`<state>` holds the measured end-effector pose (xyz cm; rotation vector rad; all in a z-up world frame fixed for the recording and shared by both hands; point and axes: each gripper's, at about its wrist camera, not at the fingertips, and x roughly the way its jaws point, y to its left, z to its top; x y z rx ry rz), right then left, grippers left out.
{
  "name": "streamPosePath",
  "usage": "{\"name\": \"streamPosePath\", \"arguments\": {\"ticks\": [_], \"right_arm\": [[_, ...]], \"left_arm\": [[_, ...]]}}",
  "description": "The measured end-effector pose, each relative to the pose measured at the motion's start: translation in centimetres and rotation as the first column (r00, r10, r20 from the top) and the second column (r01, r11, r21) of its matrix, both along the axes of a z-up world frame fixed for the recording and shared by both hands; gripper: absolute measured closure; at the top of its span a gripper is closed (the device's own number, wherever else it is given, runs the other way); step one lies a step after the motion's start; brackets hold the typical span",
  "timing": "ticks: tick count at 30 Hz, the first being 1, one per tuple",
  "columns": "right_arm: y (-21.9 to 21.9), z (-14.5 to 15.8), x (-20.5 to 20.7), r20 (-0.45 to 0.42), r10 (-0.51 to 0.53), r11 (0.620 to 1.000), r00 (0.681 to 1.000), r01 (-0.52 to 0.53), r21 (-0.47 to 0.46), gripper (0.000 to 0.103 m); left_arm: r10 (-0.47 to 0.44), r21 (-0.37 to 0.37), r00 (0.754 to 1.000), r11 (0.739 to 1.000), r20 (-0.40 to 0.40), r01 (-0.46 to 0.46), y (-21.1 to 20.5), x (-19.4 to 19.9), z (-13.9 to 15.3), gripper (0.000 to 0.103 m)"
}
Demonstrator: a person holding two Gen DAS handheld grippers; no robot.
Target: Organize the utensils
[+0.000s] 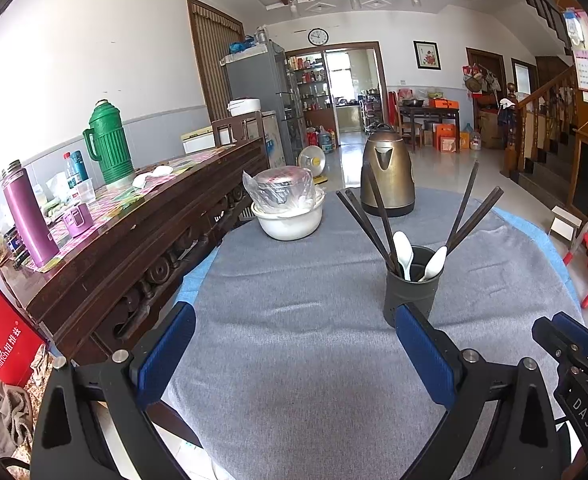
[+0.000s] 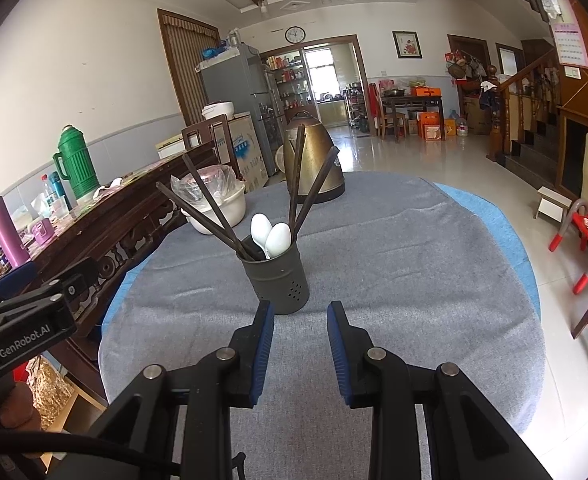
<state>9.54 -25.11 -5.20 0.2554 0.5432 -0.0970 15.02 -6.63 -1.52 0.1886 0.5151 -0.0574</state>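
While both hand-held grippers [image 1: 295, 330] [image 2: 300, 320] gape empty, chopsticks [image 2: 214, 216] fan upward, seemingly six.

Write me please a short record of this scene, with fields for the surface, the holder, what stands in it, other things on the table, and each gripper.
surface: round table under grey cloth
holder: dark grey perforated utensil cup, upright
contents: dark brown chopsticks, leaning outward; two white plastic spoons, bowls up
others: bronze metal kettle; white bowl holding a plastic-wrapped pot
left gripper: open wide, empty
right gripper: open, empty, short of the cup
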Motion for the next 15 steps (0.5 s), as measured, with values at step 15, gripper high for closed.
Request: {"name": "streamPosePath", "arguments": {"ticks": [15], "right_arm": [[0.25, 0.45, -0.38, 0.014, -0.006, 1.000, 1.000, 0.006, -0.006, 0.072]], "left_arm": [[-0.007, 0.002, 1.000, 1.000, 0.005, 0.007, 0.06, -0.14, -0.10, 0.003]]}}
